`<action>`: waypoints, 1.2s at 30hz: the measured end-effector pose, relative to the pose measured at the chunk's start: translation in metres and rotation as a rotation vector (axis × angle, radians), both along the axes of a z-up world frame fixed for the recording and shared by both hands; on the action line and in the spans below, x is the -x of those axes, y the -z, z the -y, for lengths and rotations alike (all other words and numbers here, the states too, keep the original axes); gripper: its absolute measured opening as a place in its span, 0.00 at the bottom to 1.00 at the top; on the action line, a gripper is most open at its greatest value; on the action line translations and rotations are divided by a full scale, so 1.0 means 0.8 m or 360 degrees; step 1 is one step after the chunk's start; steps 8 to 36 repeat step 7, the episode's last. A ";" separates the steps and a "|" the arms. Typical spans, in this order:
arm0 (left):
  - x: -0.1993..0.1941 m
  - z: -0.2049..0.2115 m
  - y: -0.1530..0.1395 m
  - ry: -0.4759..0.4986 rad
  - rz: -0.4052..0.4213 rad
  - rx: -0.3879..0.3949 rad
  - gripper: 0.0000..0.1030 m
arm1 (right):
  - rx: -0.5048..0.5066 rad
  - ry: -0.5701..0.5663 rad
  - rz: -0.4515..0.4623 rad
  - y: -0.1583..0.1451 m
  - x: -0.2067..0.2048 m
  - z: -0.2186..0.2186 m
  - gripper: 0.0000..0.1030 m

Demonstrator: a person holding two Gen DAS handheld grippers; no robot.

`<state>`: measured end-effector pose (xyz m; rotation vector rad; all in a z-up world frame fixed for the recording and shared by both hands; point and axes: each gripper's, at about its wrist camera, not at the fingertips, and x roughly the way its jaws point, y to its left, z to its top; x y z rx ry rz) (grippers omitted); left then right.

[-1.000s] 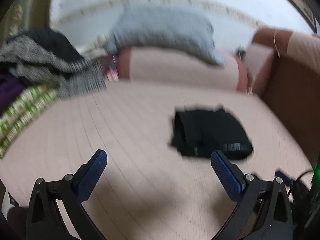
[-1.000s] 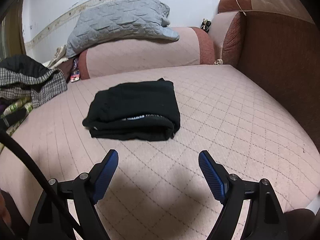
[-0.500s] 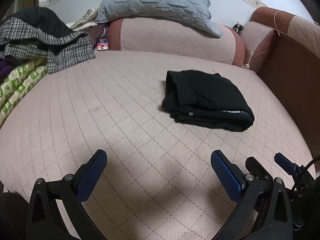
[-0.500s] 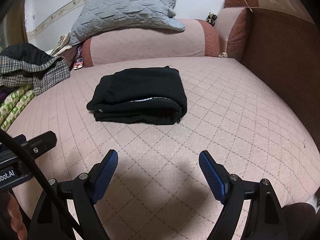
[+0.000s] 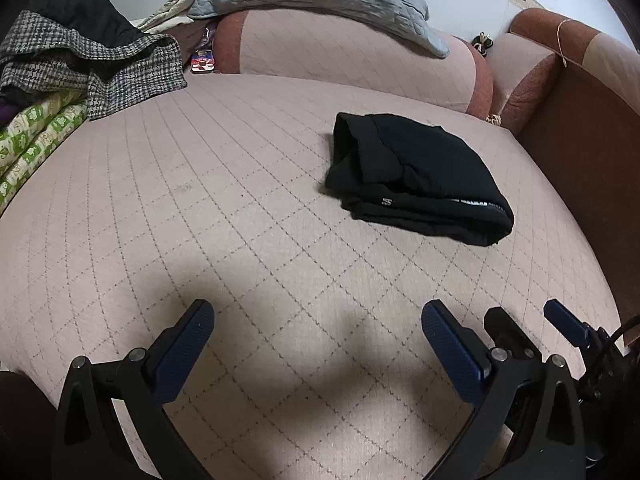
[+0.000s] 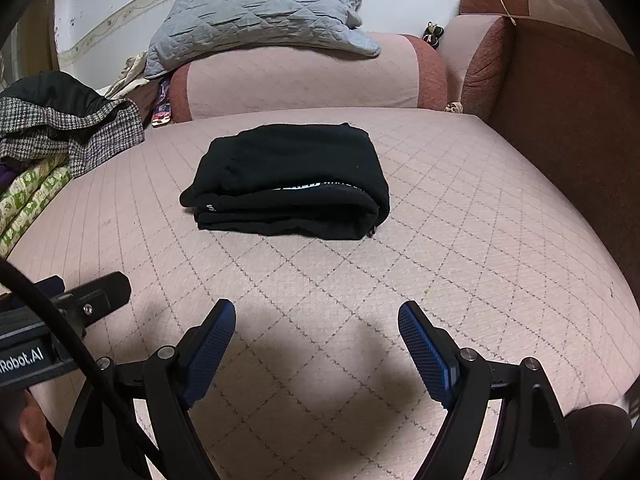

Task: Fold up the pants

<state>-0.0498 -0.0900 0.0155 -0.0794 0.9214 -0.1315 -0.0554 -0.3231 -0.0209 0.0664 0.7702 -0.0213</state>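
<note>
The black pants (image 5: 416, 178) lie folded into a compact stack on the pink quilted sofa seat (image 5: 200, 208); they also show in the right wrist view (image 6: 292, 182). My left gripper (image 5: 318, 320) is open and empty, held back near the seat's front, well short of the pants. My right gripper (image 6: 316, 320) is open and empty too, in front of the pants and apart from them. The right gripper's fingers (image 5: 560, 322) show at the right in the left wrist view; the left gripper's body (image 6: 60, 320) shows at the left in the right wrist view.
A heap of clothes with a checked garment (image 5: 88, 68) and a green-patterned cloth (image 5: 36, 140) lies at the left. A grey quilted blanket (image 6: 260, 16) rests on the sofa back. The brown armrest (image 6: 568, 120) bounds the right side.
Both grippers have drawn back and tilted down a little, so the pants sit higher and farther in both views. The pants have not moved. Both grippers stay open.
</note>
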 end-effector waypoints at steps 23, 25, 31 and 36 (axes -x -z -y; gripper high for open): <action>0.001 0.003 0.003 0.0037 -0.0011 0.0001 1.00 | 0.0001 0.0001 -0.0023 0.003 -0.001 -0.002 0.86; 0.001 0.003 0.003 0.0037 -0.0011 0.0001 1.00 | 0.0001 0.0001 -0.0023 0.003 -0.001 -0.002 0.86; 0.001 0.003 0.003 0.0037 -0.0011 0.0001 1.00 | 0.0001 0.0001 -0.0023 0.003 -0.001 -0.002 0.86; 0.001 0.003 0.003 0.0037 -0.0011 0.0001 1.00 | 0.0001 0.0001 -0.0023 0.003 -0.001 -0.002 0.86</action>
